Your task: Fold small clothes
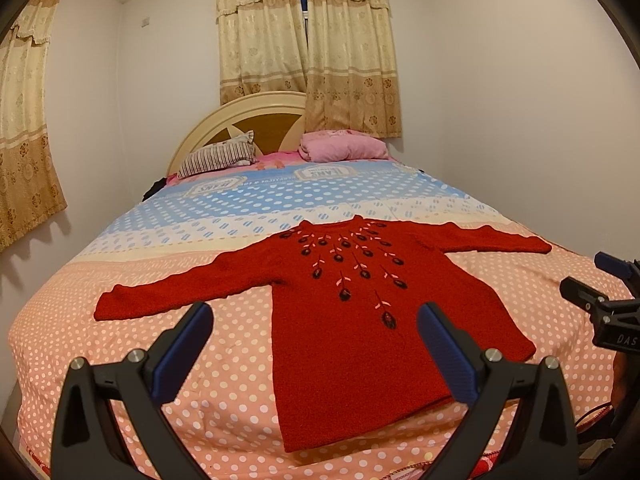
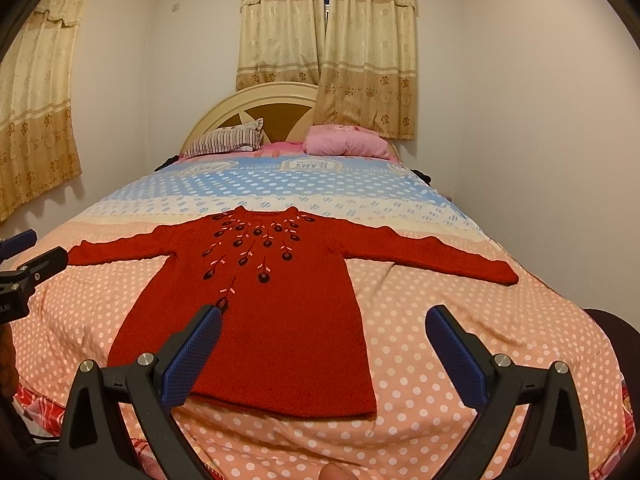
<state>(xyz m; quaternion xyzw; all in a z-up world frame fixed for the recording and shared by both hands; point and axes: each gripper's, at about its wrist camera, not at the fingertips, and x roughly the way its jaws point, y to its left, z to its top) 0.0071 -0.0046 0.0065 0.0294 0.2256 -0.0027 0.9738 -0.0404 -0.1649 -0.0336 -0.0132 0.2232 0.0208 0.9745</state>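
A small red knitted sweater with dark embroidered flowers lies flat and face up on the bed, both sleeves spread out, hem toward me. My left gripper hovers open above the bed's foot, its fingers framing the sweater's lower left part. My right gripper is open too, above the hem's right side, with nothing between its pads. Each gripper shows at the edge of the other's view: the right gripper and the left gripper.
The bed carries a polka-dot cover, pink near me and blue further back. A striped pillow and a pink pillow rest against the headboard. Curtains hang behind and at the left wall. White walls close in on both sides.
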